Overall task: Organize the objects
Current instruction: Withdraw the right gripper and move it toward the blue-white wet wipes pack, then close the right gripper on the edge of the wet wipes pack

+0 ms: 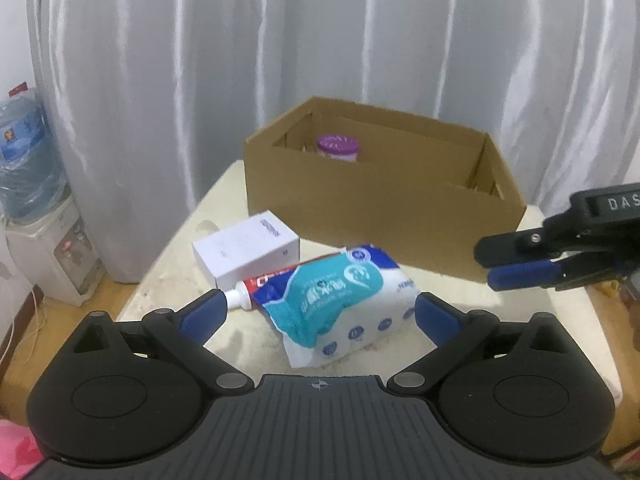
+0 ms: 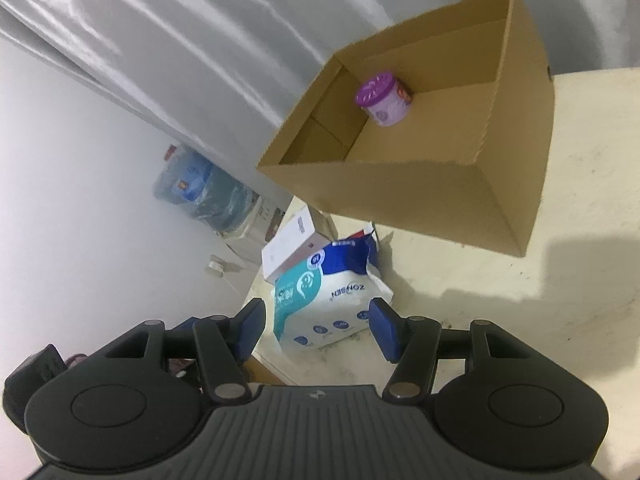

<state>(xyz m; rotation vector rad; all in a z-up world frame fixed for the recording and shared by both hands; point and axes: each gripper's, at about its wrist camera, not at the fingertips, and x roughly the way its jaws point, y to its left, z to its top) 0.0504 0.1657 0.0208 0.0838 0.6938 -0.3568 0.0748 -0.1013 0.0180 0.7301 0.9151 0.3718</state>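
A white and teal tissue pack (image 1: 348, 300) lies on the cream table (image 1: 520, 320), partly over a red toothpaste tube (image 1: 256, 286). A white box (image 1: 246, 246) lies just behind them. An open cardboard box (image 1: 384, 200) at the back holds a purple-lidded jar (image 1: 338, 148). My left gripper (image 1: 318, 314) is open, its fingers either side of the tissue pack. My right gripper (image 2: 318, 326) is open above the same pack (image 2: 324, 308); it shows at the right of the left wrist view (image 1: 490, 264). The jar (image 2: 382, 100) sits inside the box (image 2: 440, 184).
A water dispenser with a blue bottle (image 1: 28, 168) stands on the floor to the left of the table. Grey curtains (image 1: 320, 40) hang behind. The table's left edge (image 1: 172, 248) runs close to the white box (image 2: 290, 246).
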